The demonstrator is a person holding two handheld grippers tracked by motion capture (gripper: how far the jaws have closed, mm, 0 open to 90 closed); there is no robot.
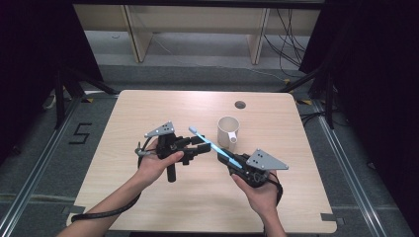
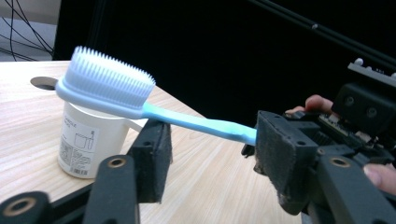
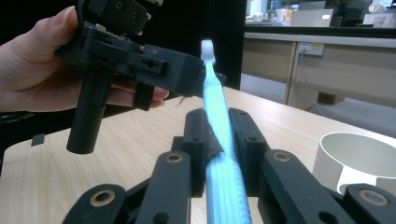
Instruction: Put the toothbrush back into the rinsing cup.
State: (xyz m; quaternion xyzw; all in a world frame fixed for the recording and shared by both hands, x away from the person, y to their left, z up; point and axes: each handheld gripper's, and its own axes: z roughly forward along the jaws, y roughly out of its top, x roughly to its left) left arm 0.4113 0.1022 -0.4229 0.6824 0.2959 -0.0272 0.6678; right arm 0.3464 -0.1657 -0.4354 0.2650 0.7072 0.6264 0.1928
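Over the wooden table (image 1: 148, 207), my right gripper (image 1: 236, 167) clamps the blue toothbrush (image 1: 213, 146) handle, its end hidden, left gripper (image 1: 201, 149) wide beside it, white cup (image 1: 228, 130) interior unseeable.

black tools (image 1: 197, 148), grey plates, seemingly bare forearms

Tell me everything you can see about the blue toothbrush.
The toothbrush has a slim light-blue handle, plastic by its look, and a broad pale head of dense fine white bristles facing up. It is held off the table, slanting upward. The right gripper is shut on its handle. Its shaft passes between the open jaws of the left gripper, apparently without touching them. Its head is near the white cup.
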